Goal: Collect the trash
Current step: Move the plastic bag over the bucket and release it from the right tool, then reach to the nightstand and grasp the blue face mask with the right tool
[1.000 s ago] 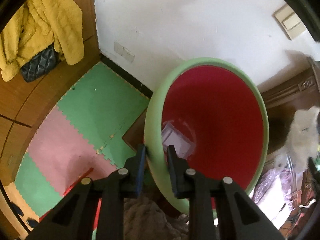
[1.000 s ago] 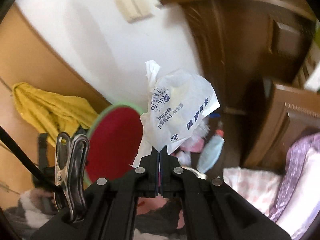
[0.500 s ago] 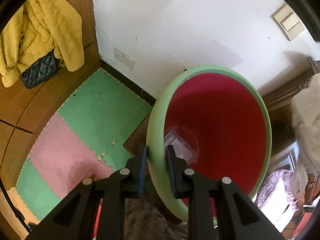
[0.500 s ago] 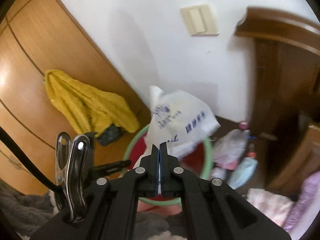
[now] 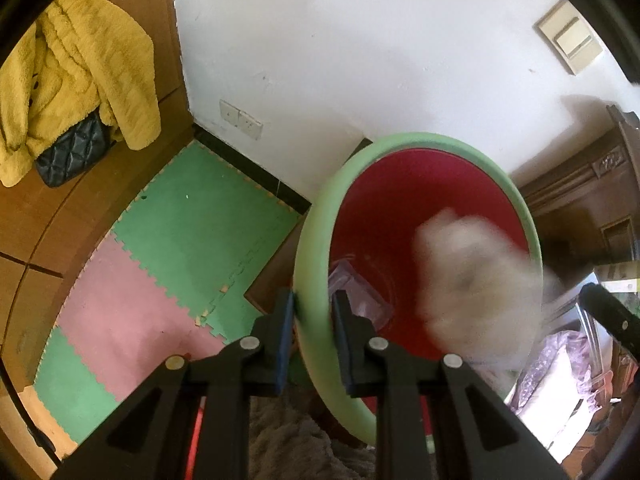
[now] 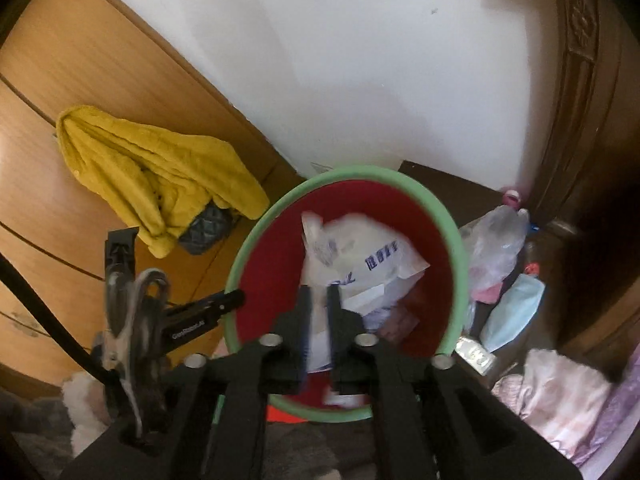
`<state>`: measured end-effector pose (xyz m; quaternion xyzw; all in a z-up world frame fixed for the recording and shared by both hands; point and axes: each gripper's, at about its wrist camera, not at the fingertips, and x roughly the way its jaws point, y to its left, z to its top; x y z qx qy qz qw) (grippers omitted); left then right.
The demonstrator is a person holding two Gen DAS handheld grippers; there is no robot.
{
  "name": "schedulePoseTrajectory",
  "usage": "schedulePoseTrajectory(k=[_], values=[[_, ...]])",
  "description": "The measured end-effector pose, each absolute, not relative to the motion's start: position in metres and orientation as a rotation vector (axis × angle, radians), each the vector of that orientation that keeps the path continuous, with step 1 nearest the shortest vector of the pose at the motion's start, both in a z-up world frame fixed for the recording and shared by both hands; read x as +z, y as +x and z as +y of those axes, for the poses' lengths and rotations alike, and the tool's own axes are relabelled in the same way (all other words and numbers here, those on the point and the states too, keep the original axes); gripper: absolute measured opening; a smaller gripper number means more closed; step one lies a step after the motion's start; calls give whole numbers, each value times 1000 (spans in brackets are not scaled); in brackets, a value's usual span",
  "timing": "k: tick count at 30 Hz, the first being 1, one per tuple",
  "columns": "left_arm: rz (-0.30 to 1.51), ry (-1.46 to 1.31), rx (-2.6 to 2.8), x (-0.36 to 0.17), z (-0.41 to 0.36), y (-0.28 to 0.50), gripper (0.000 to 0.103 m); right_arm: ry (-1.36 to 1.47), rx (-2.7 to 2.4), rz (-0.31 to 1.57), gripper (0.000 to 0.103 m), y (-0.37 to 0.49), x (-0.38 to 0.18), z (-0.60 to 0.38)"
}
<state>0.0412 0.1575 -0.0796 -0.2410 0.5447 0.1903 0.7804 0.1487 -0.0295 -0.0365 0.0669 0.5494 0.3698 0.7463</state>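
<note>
The red bin with a green rim [image 5: 314,264] is pinched at its rim by the left claw [image 5: 312,320]. The white printed bag [image 6: 360,264] sits inside it, between the right claw's [image 6: 318,312] opening jaws.

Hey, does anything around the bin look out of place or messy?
Yes. Beside the bin, against the wooden furniture, a plastic bottle and a blue face mask lie on the floor. One foam floor mat has chipped edges.
</note>
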Motion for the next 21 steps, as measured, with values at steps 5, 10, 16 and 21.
schedulePoseTrajectory(k=[5,10,16,21], values=[[1180,-514,412,-79,155,43,19,121,792,1233,21,151,-42,-32],[1175,-528,420,-79,155,43,19,123,768,1245,22,153,-42,-38],[1180,-516,422,-78,158,45,19,157,702,1213,22,154,-40,-57],[1185,-520,426,-79,157,45,19,134,623,1228,22,148,-40,-75]])
